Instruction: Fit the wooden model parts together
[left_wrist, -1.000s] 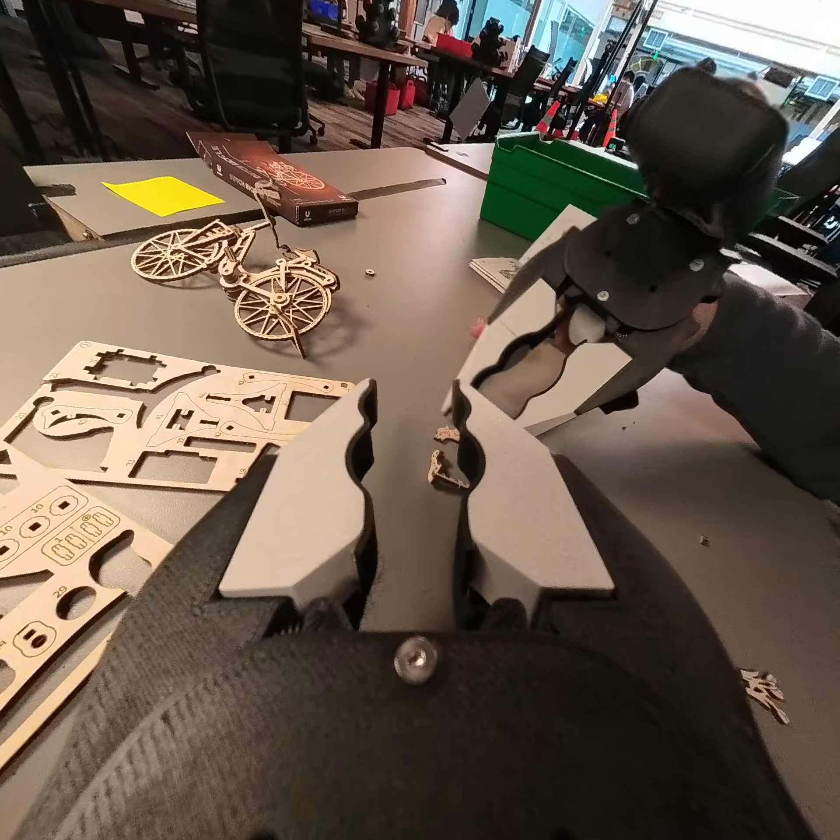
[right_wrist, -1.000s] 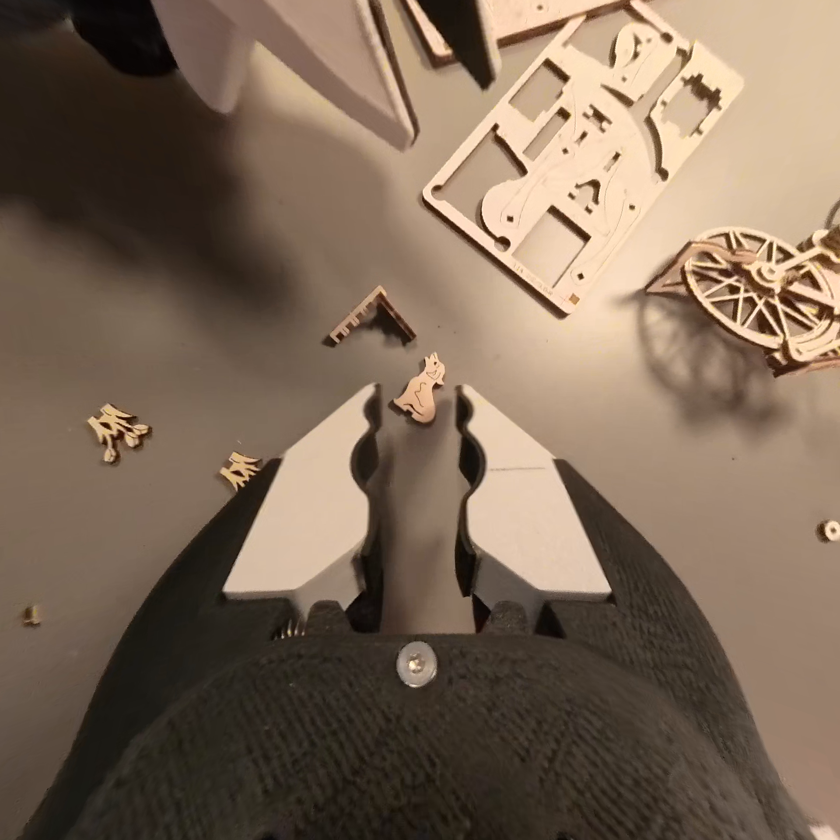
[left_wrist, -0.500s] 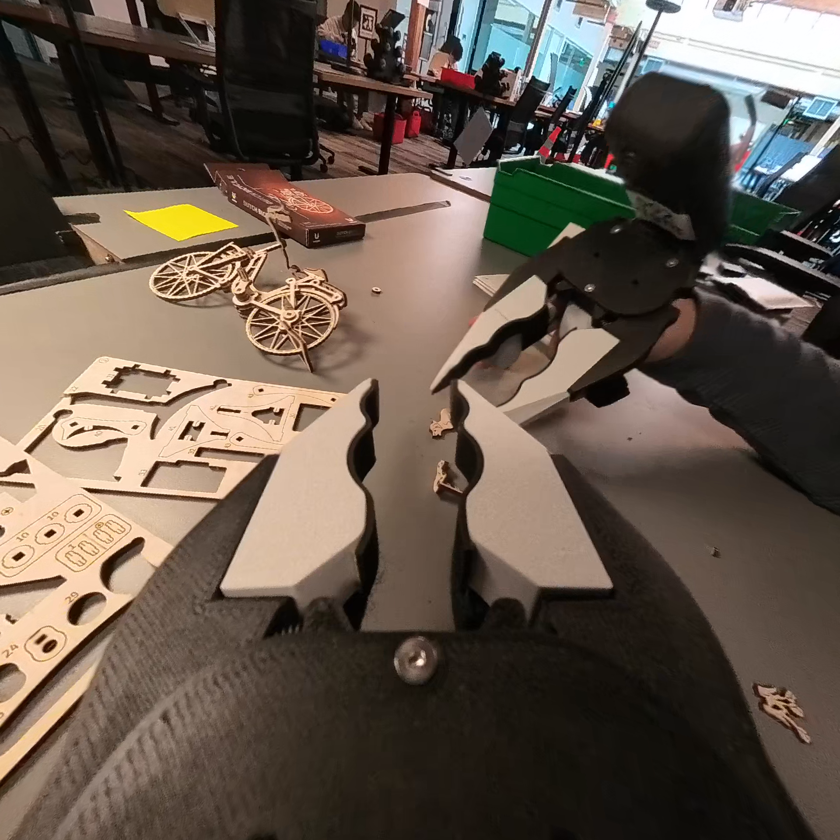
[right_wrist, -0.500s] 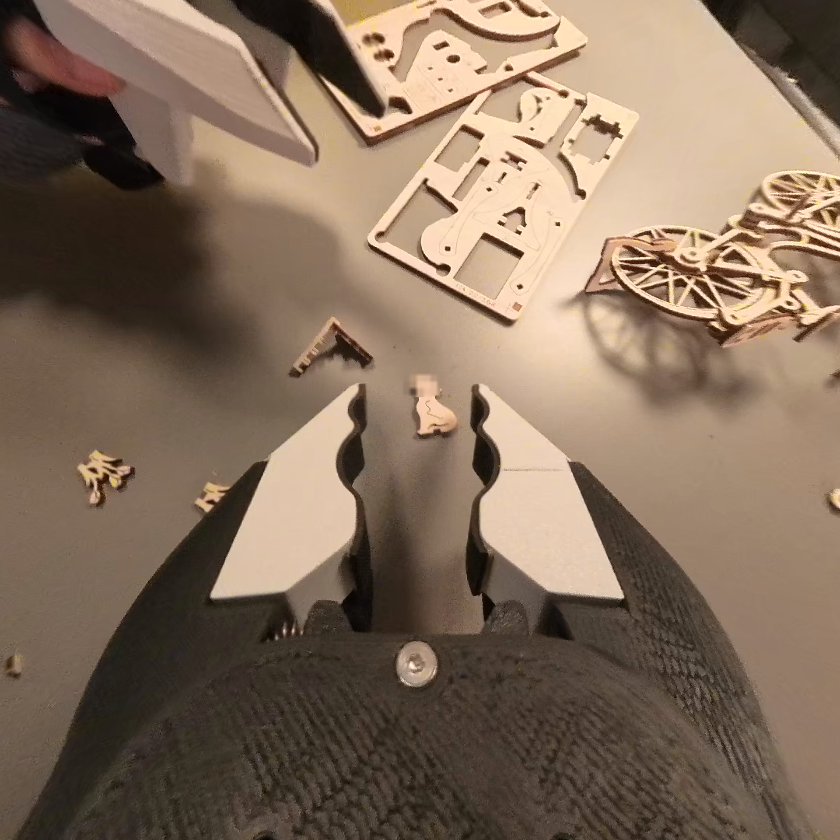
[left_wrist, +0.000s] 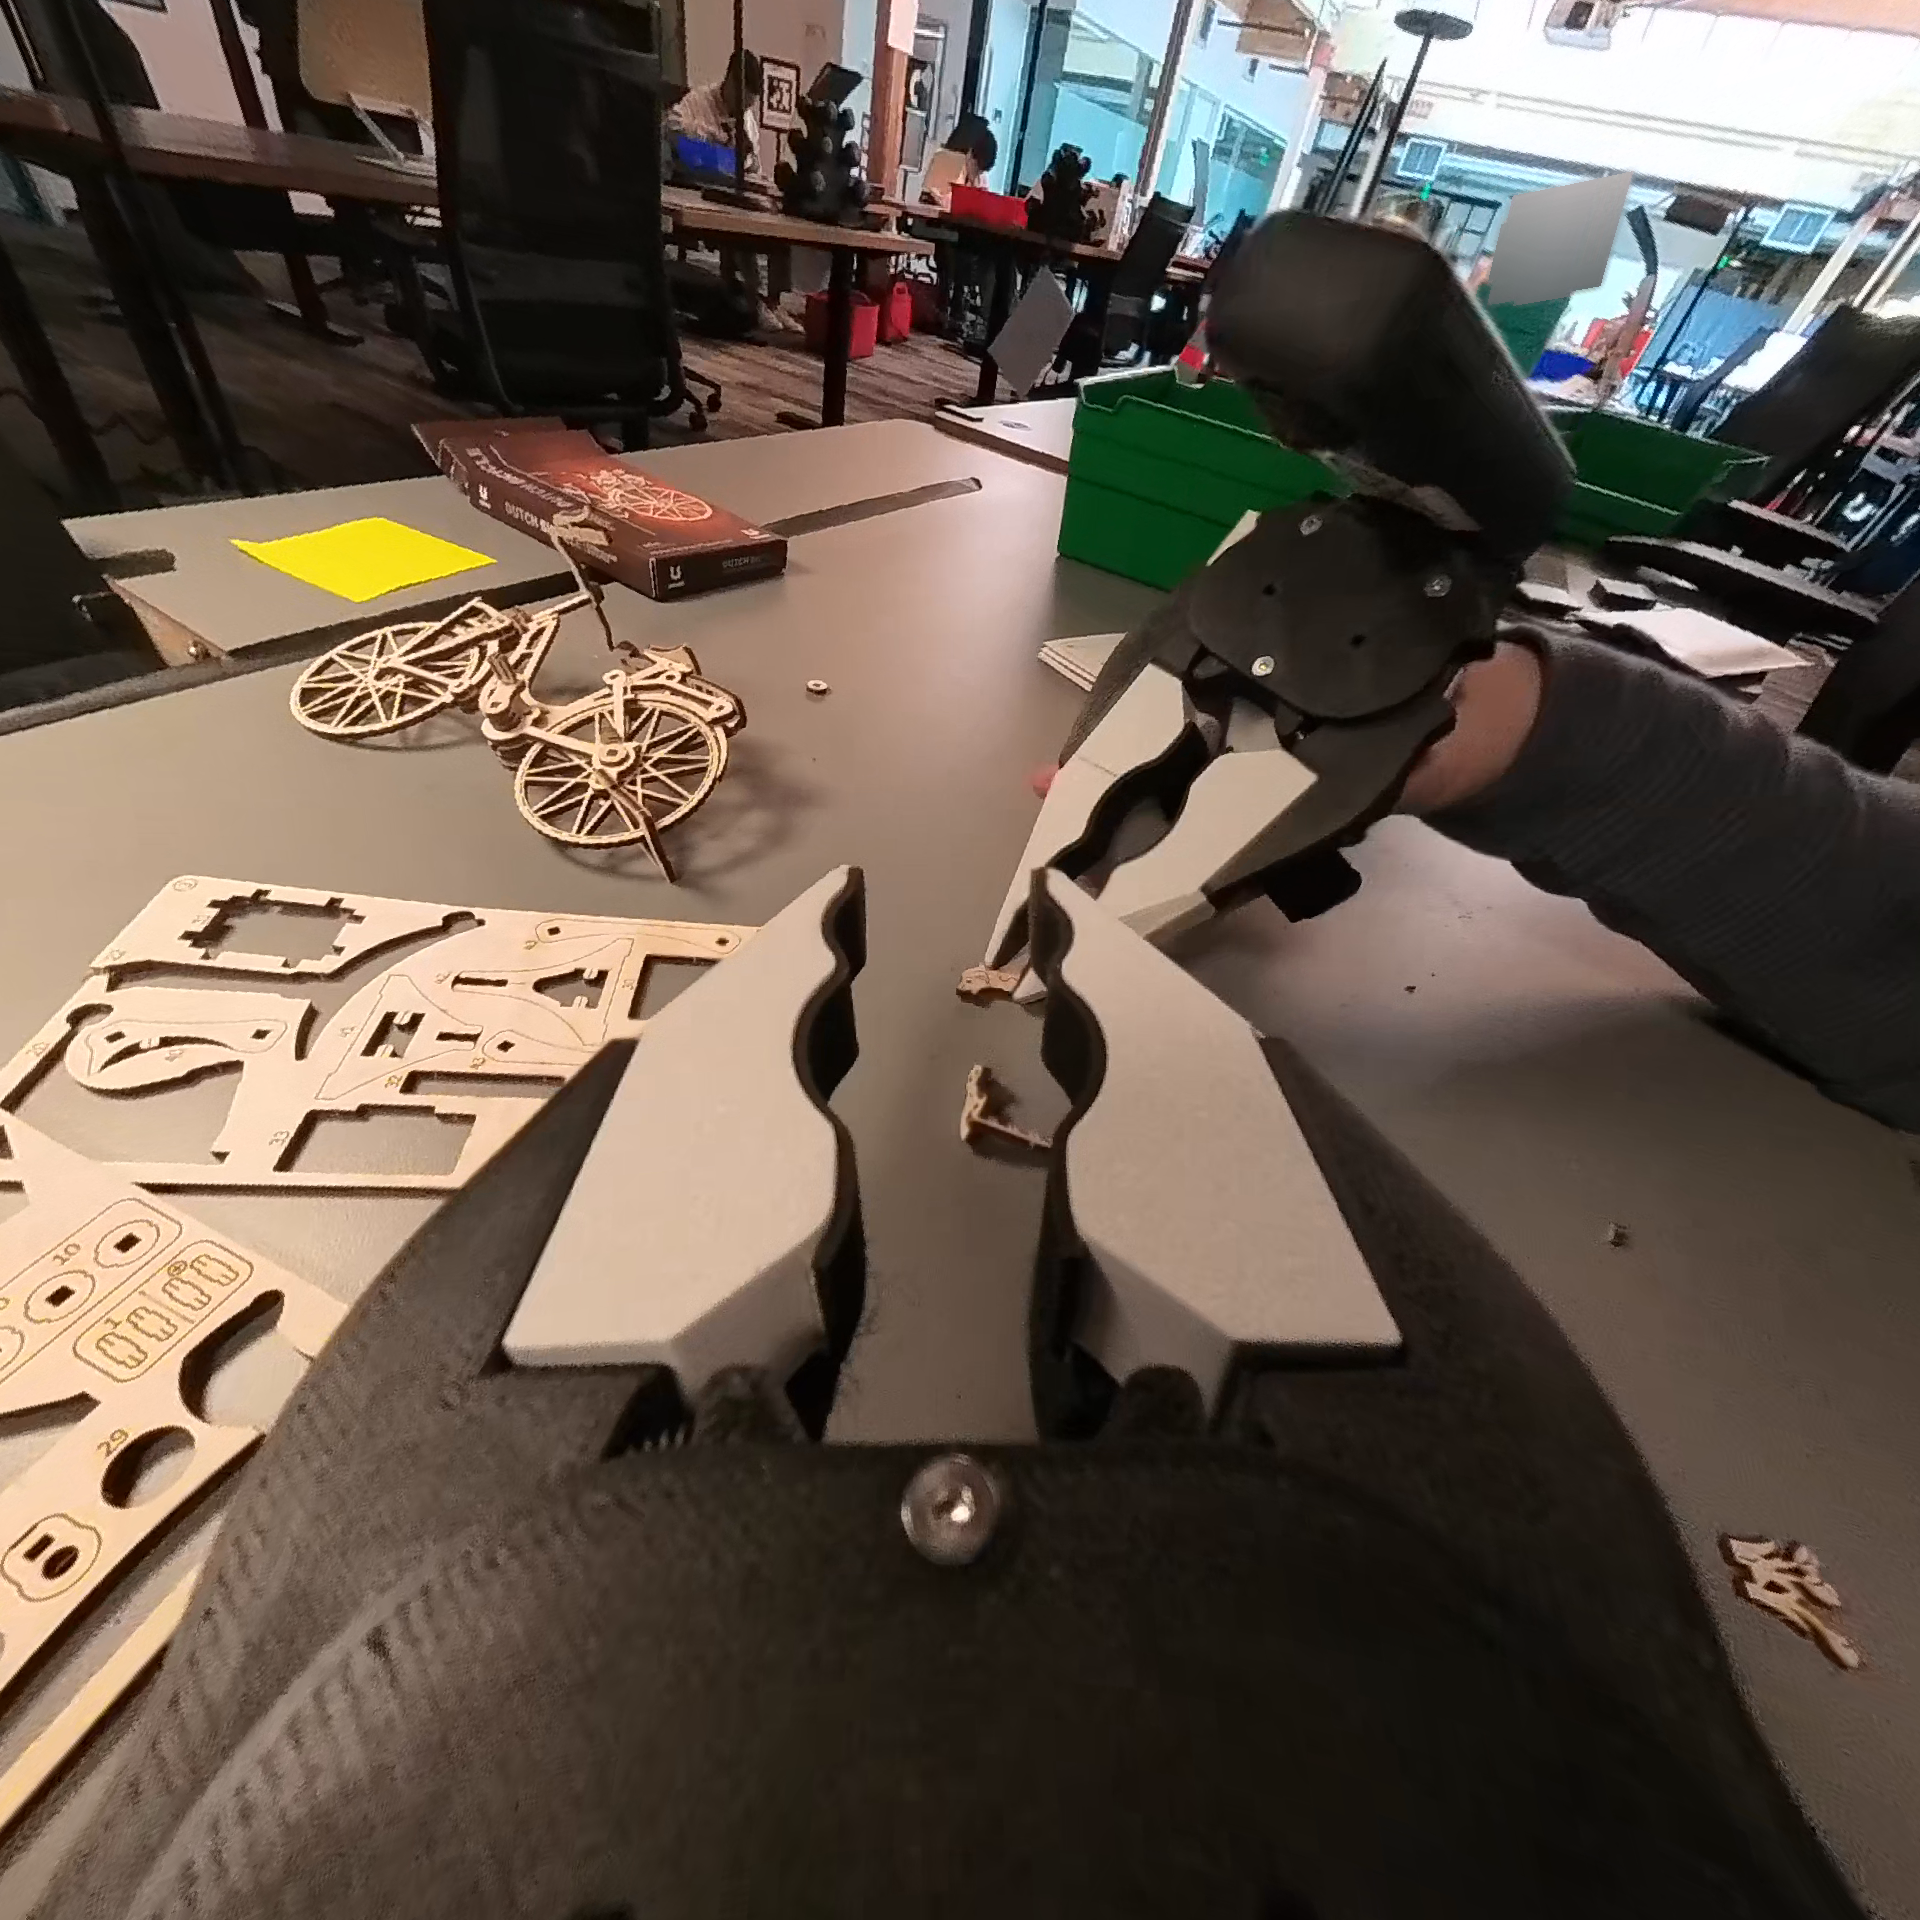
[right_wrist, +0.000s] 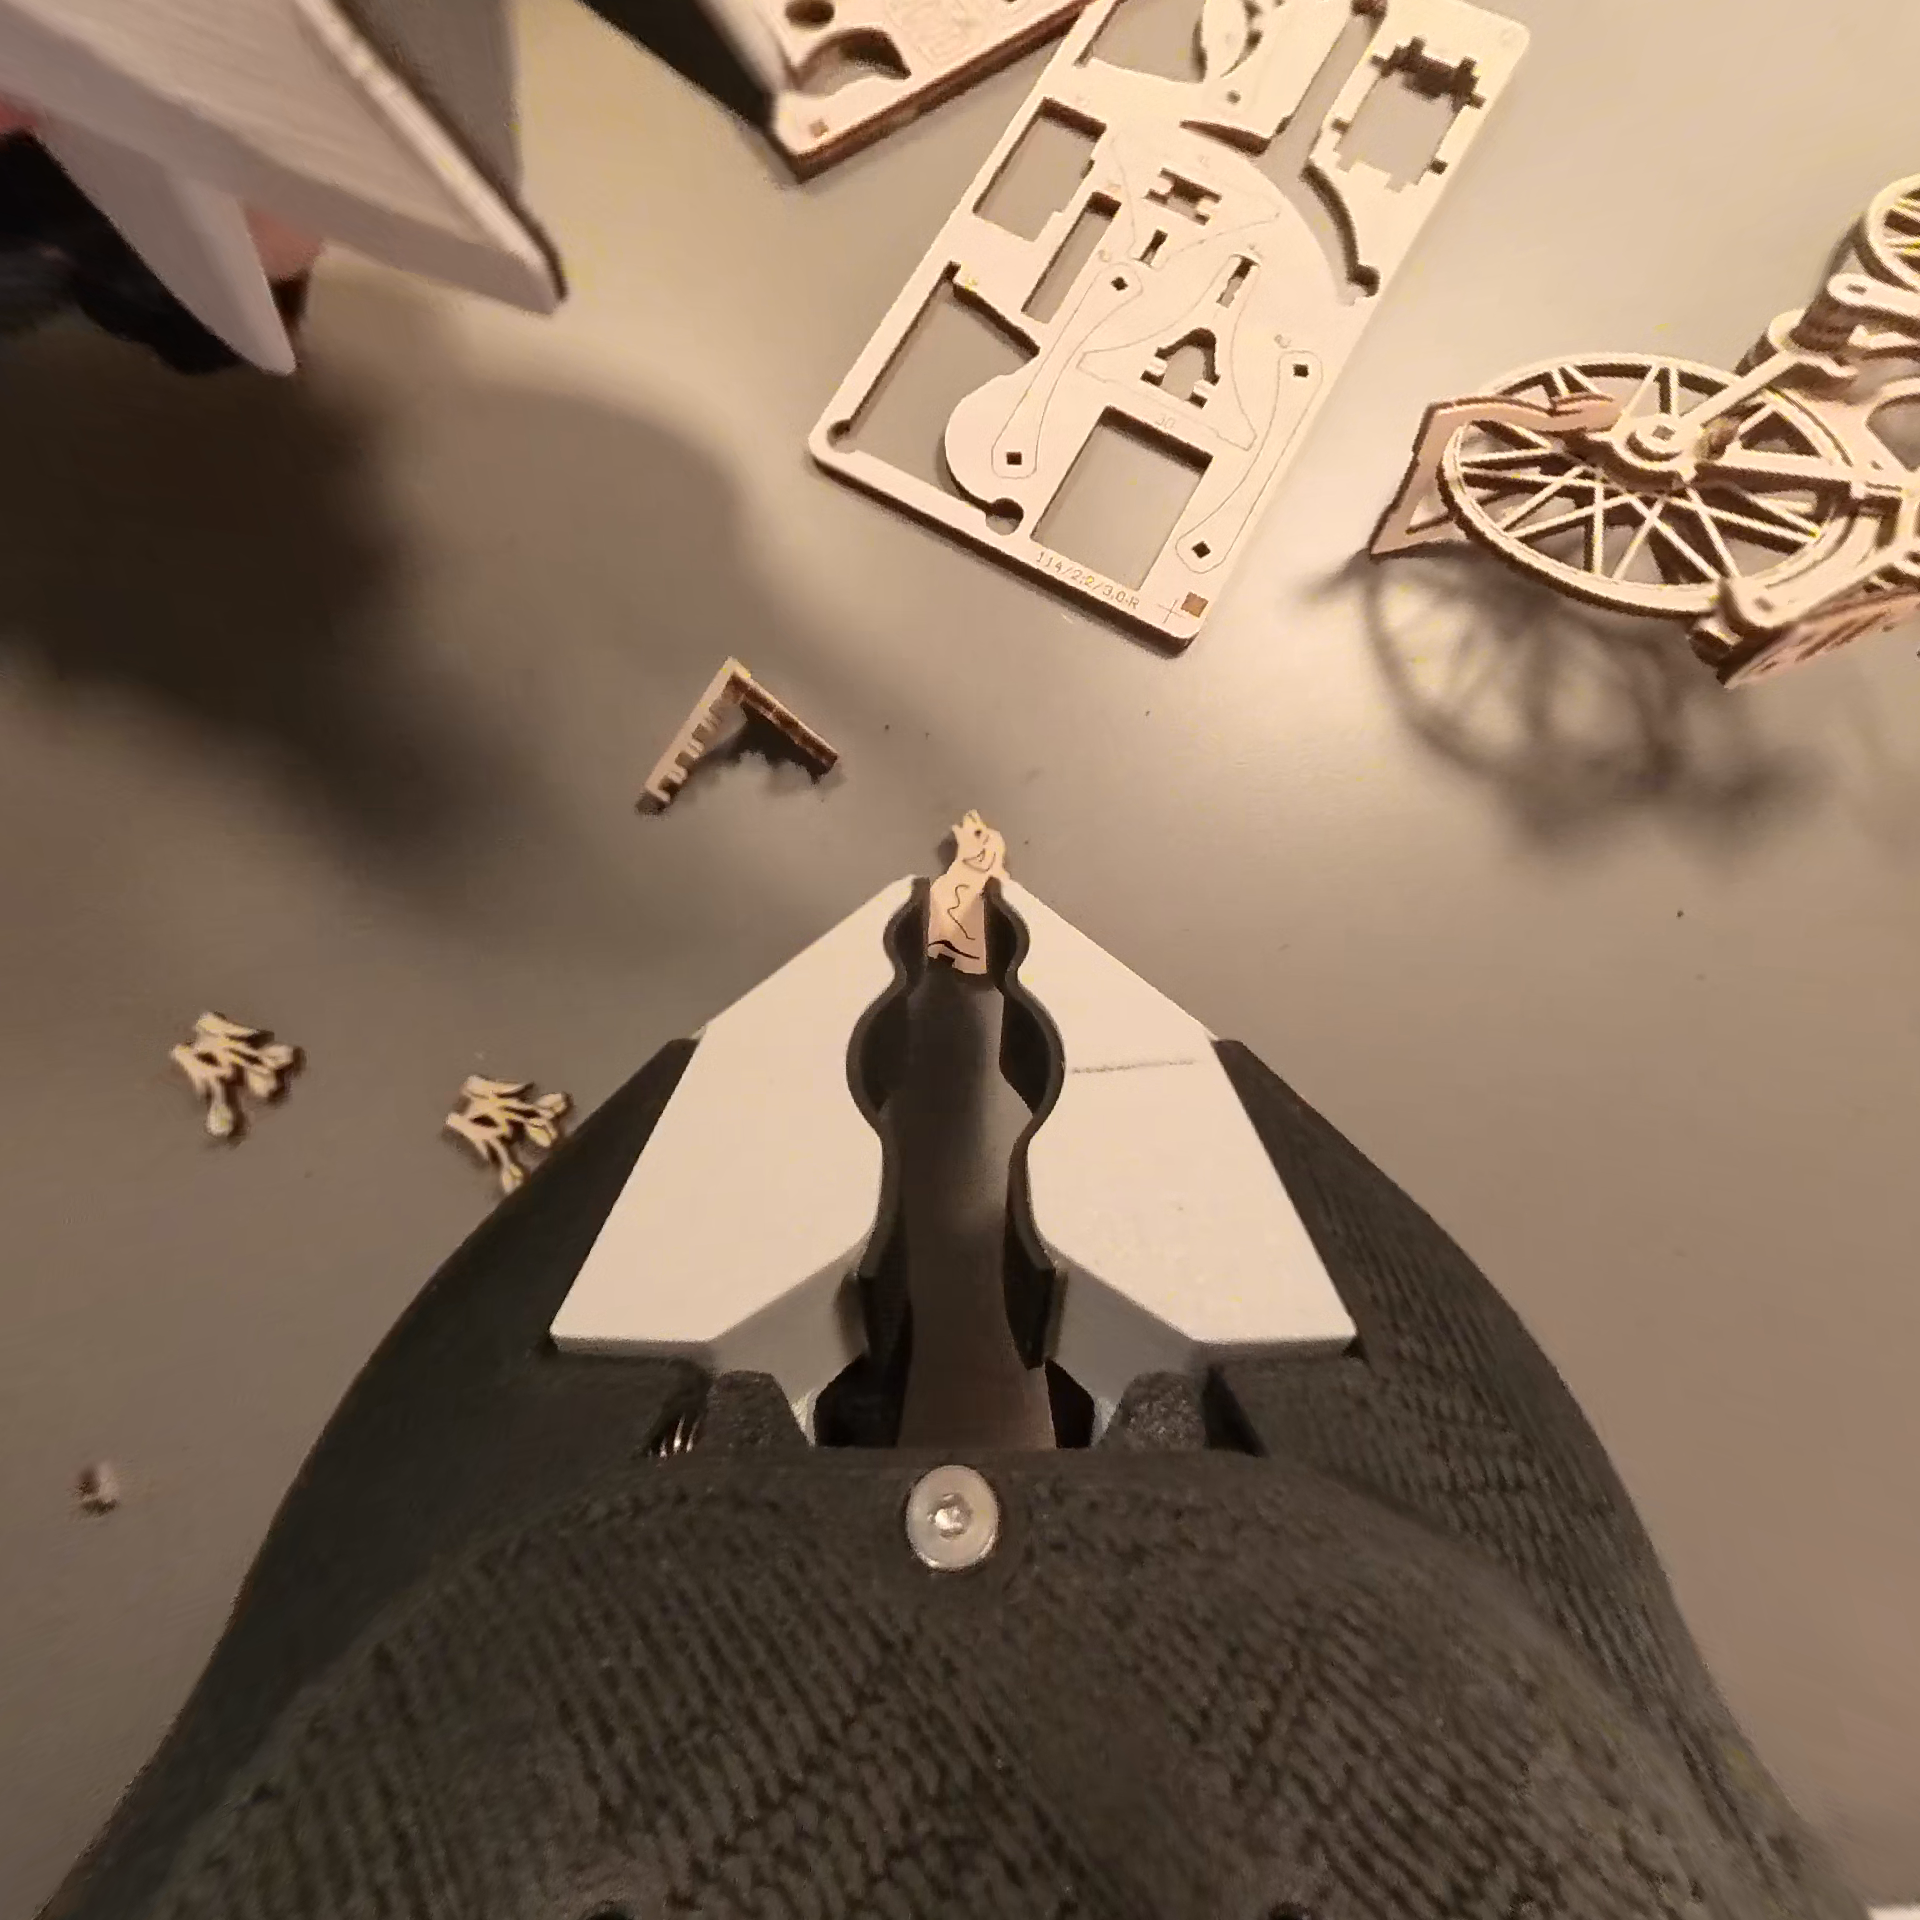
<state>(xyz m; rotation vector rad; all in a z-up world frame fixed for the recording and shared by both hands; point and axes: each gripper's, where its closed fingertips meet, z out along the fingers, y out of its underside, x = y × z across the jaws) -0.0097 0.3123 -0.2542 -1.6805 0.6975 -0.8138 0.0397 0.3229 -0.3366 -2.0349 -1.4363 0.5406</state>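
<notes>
Assembly is at an early stage: right gripper (right_wrist: 961, 914), jaws clamped on a small cat-shaped wooden piece (right_wrist: 964, 894), has the part pinched at its tips, low over the grey table (right_wrist: 1351, 935); mating is judged not yet begun. Angled bracket piece (right_wrist: 738, 732) lies at 11 o'clock, punched part sheet (right_wrist: 1164, 312) at 1 o'clock, near the wooden bicycle (right_wrist: 1662, 499). Left gripper (left_wrist: 951, 935) hovers nearby, jaws apart and empty.

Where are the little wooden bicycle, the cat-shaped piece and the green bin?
wooden bicycle (left_wrist: 613, 774): left wrist view, nearer wheel's hub.
cat-shaped piece (right_wrist: 966, 894): right wrist view, body between the tongs' tips.
green bin (left_wrist: 1164, 488): left wrist view, front wall.
</notes>
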